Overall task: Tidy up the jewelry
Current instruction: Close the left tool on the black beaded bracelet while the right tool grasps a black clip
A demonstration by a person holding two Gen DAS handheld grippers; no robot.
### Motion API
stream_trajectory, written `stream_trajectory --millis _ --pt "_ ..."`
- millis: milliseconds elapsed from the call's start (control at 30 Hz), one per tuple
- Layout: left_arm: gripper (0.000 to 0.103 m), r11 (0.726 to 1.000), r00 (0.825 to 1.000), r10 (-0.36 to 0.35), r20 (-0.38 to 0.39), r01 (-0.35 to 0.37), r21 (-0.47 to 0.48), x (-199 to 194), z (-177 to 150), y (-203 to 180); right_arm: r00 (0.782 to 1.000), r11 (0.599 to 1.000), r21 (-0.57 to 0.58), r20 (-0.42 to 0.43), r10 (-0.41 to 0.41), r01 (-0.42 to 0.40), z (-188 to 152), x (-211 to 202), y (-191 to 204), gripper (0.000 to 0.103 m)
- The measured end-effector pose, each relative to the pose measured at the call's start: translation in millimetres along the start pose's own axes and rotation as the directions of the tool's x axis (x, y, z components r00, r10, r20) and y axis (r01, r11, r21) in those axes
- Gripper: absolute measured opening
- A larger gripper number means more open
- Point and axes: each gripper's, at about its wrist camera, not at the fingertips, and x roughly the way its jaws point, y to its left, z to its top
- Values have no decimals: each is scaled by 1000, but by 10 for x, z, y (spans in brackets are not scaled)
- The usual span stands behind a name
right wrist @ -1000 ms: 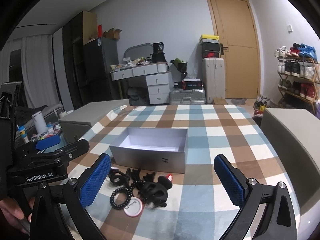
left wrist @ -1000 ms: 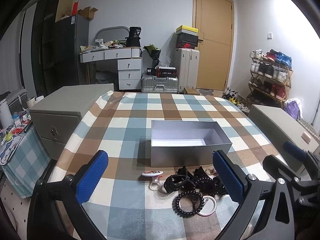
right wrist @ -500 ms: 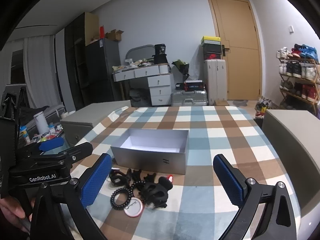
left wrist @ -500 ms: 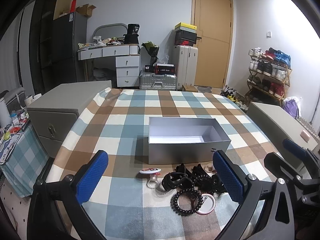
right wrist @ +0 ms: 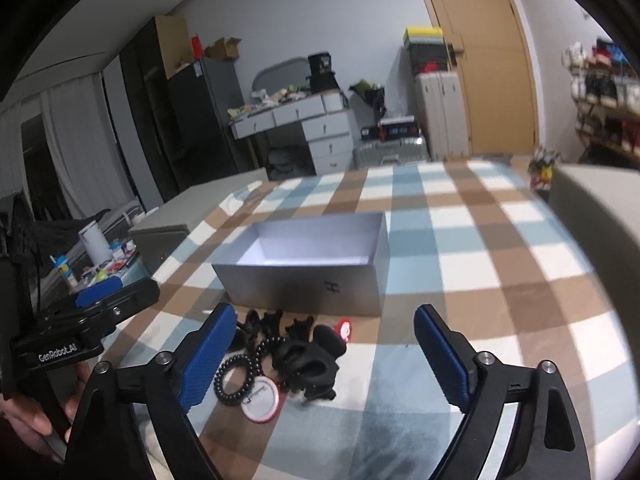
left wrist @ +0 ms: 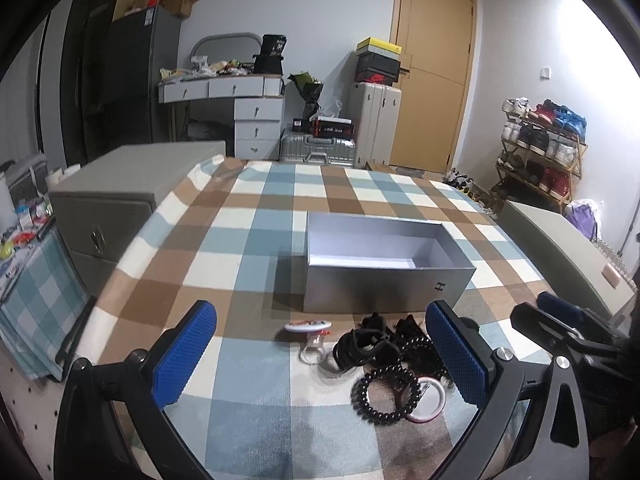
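An open grey box (left wrist: 380, 292) stands mid-table on the checked cloth. In front of it lies a small pile: black claw clips (left wrist: 362, 346), a black spiral hair tie (left wrist: 384, 394), a round pink-rimmed badge (left wrist: 428, 398), a clear ring (left wrist: 310, 354) and a red-and-white clip (left wrist: 308, 326). My left gripper (left wrist: 319, 312) hovers open over the pile, holding nothing. My right gripper (right wrist: 325, 314) hangs above the claw clips (right wrist: 308, 364), hair tie (right wrist: 236, 380) and badge (right wrist: 262, 398). Its jaws are closing with wide room between them, and its pads touch nothing.
Grey cabinets flank the table, one at the left (left wrist: 120, 184) and one at the right (left wrist: 560, 240). A hand (right wrist: 28, 420) holds the left gripper's handle at the table's near left. Bare cloth lies right of the pile (right wrist: 500, 320). Desk, suitcases and a shoe rack stand beyond.
The right gripper has sunk, tilted and come nearer the pile, which now looks larger, and its jaws have narrowed. The left gripper has barely moved. The objects lie as before.
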Motion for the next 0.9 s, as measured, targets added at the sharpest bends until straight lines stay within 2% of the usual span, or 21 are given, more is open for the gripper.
stream_trajectory --millis 67,267,367,533,667,733,767,833,900 --pt "102 1000 999 -29 -16 29 -8 33 -39 25 999 999 32 -39 36 -35 -26 94 -64 80" --pt "102 998 996 -52 -72 50 -25 123 -142 65 984 978 170 -104 142 -123 -100 324 -268 65" --pt "102 996 992 -78 -97 74 -41 159 -190 70 977 962 234 -127 173 -140 -112 402 -363 57" --pt "102 993 986 -108 -130 101 -59 201 -251 64 966 949 287 -180 186 -129 -116 531 -439 54" --pt "102 989 975 -141 -172 131 -67 266 -286 83 953 943 304 -222 205 -132 -129 627 -428 36" --pt "102 988 971 -149 -189 139 -68 285 -313 82 947 929 333 -213 241 -161 -136 633 -450 25" --pt "102 987 968 -156 -194 146 -67 291 -326 82 945 924 341 -206 252 -172 -134 626 -454 20" --pt "102 986 965 -165 -202 155 -63 281 -344 69 945 926 338 -211 249 -168 -136 614 -450 19" --pt "102 986 965 -165 -206 156 -56 265 -358 55 948 927 336 -200 246 -169 -138 586 -450 6"
